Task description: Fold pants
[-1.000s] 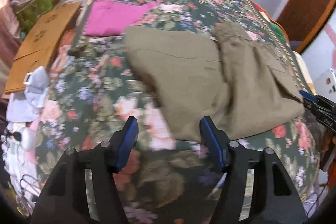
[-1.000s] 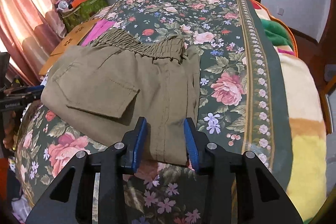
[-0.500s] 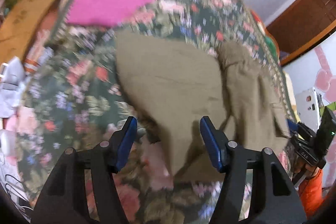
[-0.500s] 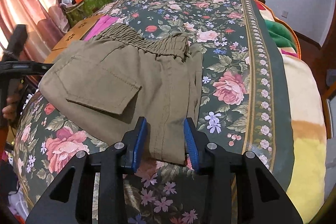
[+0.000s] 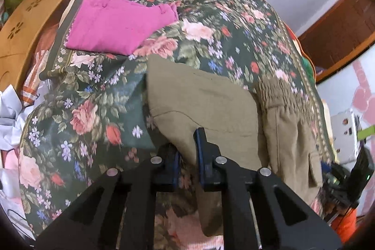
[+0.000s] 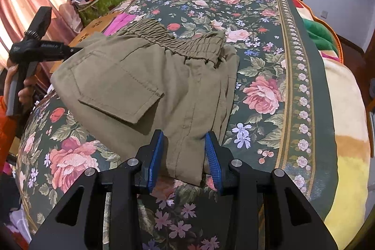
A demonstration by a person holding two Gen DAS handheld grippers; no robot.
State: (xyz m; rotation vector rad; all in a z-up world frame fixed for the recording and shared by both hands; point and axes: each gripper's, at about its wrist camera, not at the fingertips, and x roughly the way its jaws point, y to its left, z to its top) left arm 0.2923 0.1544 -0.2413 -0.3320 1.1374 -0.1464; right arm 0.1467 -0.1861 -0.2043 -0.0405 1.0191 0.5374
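Olive-khaki pants (image 6: 131, 76) lie partly folded on the floral bedspread (image 6: 257, 15), their elastic waistband (image 6: 178, 39) at the far side and a pocket flap on top. My right gripper (image 6: 184, 156) grips the near folded edge, and the cloth fills the gap between its blue pads. In the left wrist view the pants (image 5: 206, 97) spread ahead. My left gripper (image 5: 187, 156) has its jaws closing narrowly on their near edge, with a pinch of fabric between the pads. A hand holding the left gripper (image 6: 35, 46) shows at the pants' left side.
A folded magenta garment (image 5: 117, 25) lies on the bed beyond the pants. A brown cardboard box (image 5: 21, 34) and white bags (image 5: 9, 109) sit off the bed's left edge. A yellow and cream blanket (image 6: 346, 132) covers the right side. A green bag with clutter (image 6: 103, 1) stands by the curtain.
My left gripper moved in over the pants' edge and its jaws went from wide open to nearly closed on the fabric. My right gripper kept still with its grip unchanged.
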